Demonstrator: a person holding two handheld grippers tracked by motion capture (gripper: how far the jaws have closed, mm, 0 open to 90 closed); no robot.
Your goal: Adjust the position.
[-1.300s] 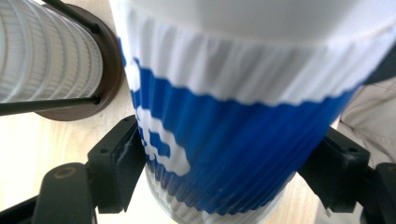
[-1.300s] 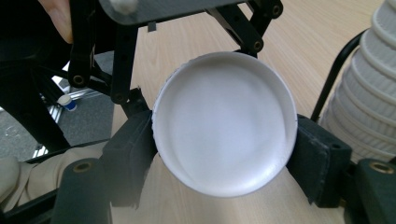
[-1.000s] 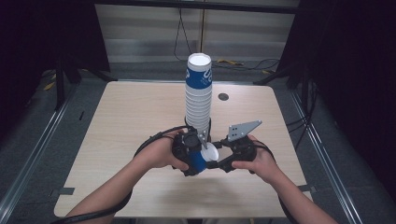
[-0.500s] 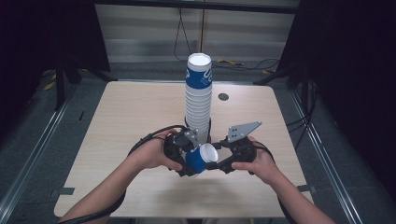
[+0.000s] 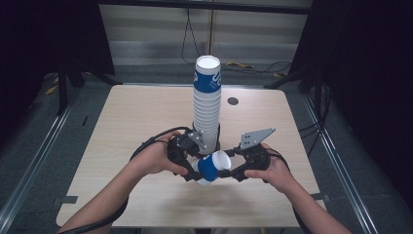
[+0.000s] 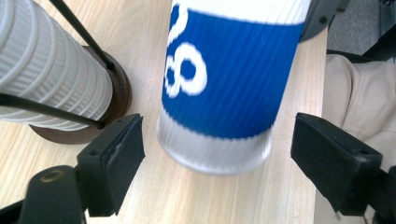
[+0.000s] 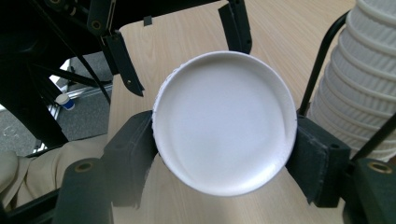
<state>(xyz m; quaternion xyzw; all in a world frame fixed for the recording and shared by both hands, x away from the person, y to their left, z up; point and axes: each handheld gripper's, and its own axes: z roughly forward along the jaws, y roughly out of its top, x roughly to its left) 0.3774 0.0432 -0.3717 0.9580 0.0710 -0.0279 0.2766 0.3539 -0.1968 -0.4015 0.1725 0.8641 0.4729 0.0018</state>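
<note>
- The blue-and-white paper cup point(image 5: 213, 167) lies tilted just above the worktop point(image 5: 126, 117), between the two hands and in front of the tall cup stack point(image 5: 206, 105).
- The right tongs point(image 7: 224, 140) are clamped on its rim end, pads pressing both sides.
- The left tongs point(image 6: 215, 163) have just been opening; their jaws stand apart, the cup's base between them untouched.
- Judged step: the handover to the right. Best to hold the right grip steady without crushing the rim, and draw the left tongs straight back, clear of the stack's holder point(image 6: 93, 116).
</note>
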